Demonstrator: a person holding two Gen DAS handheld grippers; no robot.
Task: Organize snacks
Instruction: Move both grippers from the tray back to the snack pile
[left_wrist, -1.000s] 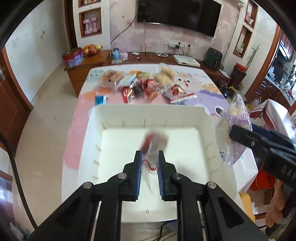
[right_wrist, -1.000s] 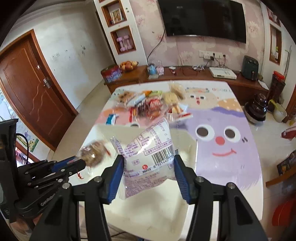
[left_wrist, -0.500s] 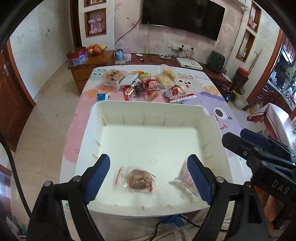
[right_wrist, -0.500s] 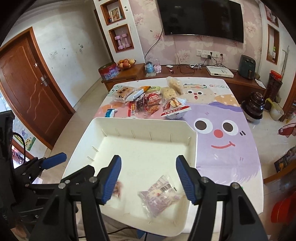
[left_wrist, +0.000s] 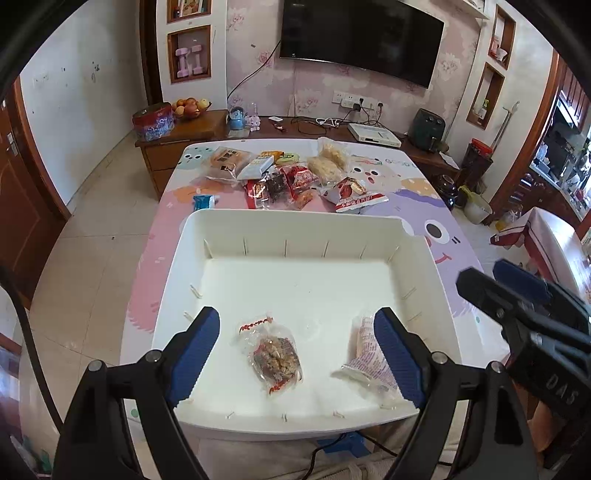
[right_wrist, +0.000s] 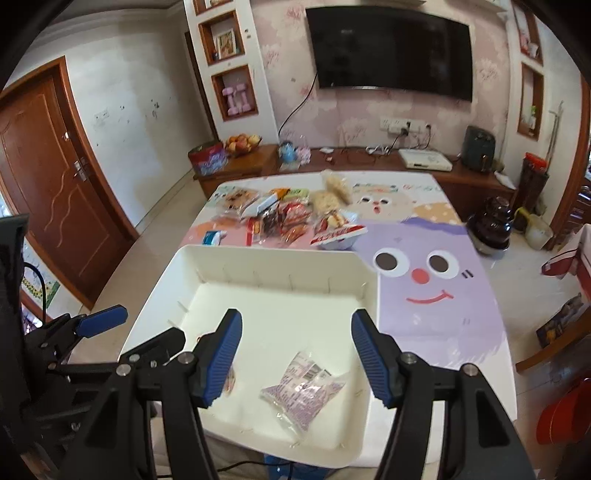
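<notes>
Left gripper (left_wrist: 297, 360) wide open, empty; nut snack pack (left_wrist: 276, 356) below, between fingers. Right gripper (right_wrist: 296, 356) open, empty; purple pack (right_wrist: 303, 389) below. Both tilt down over white bin (left_wrist: 295, 230).

Two snack packets (left_wrist: 276, 356) (right_wrist: 303, 387), one bin (left_wrist: 291, 227)

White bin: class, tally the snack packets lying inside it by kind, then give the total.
In the white bin:
Clear packet with a brown nutty cake: 1
Purple-and-white printed packet: 1
Total: 2
</notes>
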